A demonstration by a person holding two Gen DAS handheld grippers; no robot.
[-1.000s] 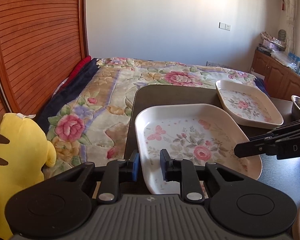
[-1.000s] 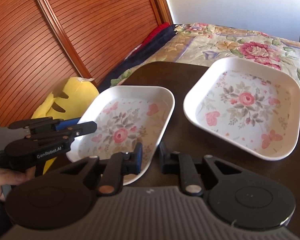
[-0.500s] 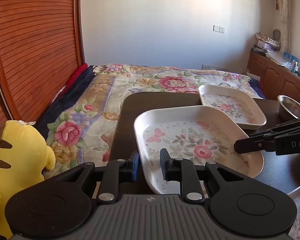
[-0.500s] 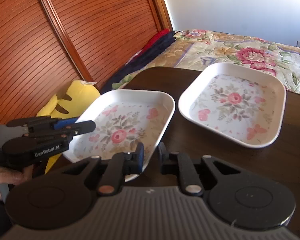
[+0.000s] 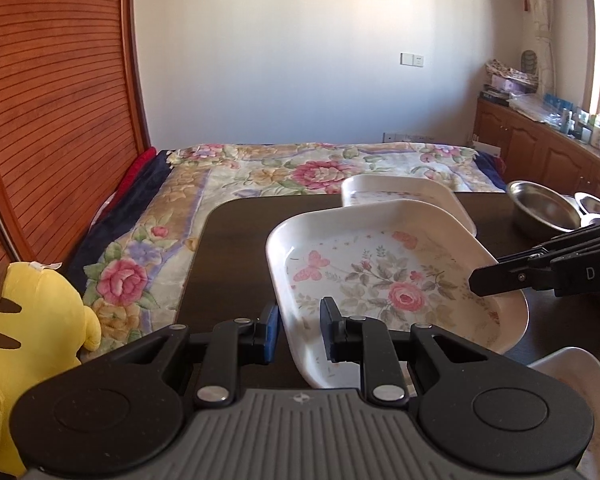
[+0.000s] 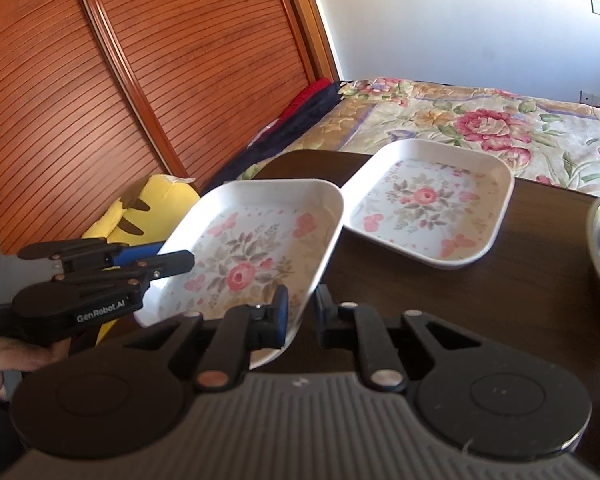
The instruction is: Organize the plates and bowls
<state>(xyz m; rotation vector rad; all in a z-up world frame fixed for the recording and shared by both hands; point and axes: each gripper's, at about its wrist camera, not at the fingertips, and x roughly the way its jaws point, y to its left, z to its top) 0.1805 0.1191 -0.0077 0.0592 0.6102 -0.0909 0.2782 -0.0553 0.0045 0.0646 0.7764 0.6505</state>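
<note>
Glossy white floral plate (image 5: 384,280), shiny metal bowl (image 5: 544,210), smooth dark wooden table (image 6: 500,292)

- A bed (image 5: 300,176) with a flowered cover (image 6: 480,124) lies just beyond the dark counter (image 5: 236,252).
- A yellow plush toy (image 5: 32,320) sits beside the bed.
- Slatted wooden doors (image 6: 140,60) stand behind it.
- Wooden cabinets (image 5: 540,152) line the window wall.

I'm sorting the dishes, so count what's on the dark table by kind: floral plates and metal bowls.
White square floral plates: 3: one held by both grippers, one flat behind it, one at the near edge.
Round stainless steel bowls: 2.
Total: 5.
</note>
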